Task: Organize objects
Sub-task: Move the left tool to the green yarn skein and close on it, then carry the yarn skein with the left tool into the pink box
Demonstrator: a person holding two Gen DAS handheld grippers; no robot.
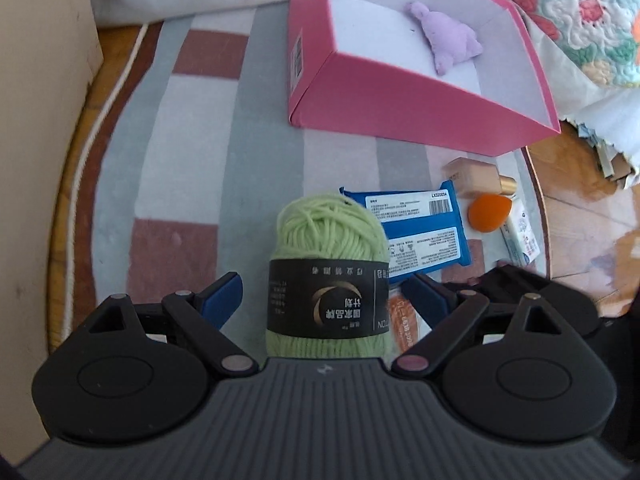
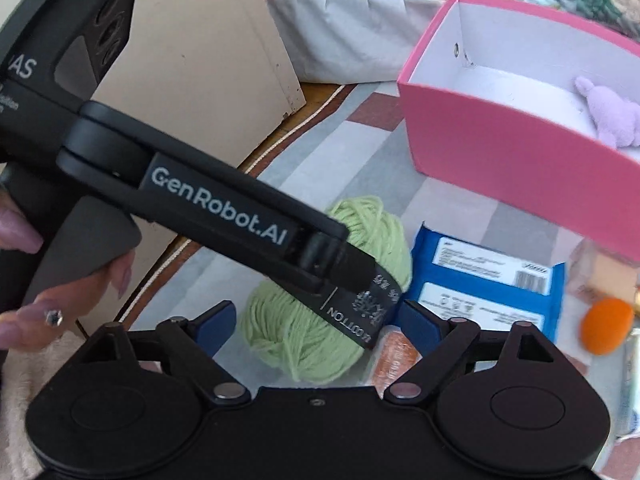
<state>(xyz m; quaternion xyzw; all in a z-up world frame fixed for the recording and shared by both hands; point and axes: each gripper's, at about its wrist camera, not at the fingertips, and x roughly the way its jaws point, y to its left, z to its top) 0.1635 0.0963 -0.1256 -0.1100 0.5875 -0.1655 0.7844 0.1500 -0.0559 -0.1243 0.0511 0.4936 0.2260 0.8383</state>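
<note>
A green yarn ball (image 1: 328, 264) with a black label lies on the striped mat, between the spread blue pads of my open left gripper (image 1: 324, 300); the pads do not touch it. In the right wrist view the yarn (image 2: 320, 320) sits ahead of my open, empty right gripper (image 2: 316, 320), and the left gripper's black arm (image 2: 224, 208) crosses above it. A pink box (image 1: 400, 96) stands beyond, holding a purple plush toy (image 1: 444, 36). A blue wipes pack (image 1: 424, 232) lies right of the yarn.
An orange sponge (image 1: 488, 212), a beige bottle (image 1: 476, 178), a white tissue pack (image 1: 520, 236) and an orange packet (image 1: 404, 320) lie at the right. A beige cabinet (image 2: 200, 60) stands left. Bedding (image 1: 580, 8) borders the back.
</note>
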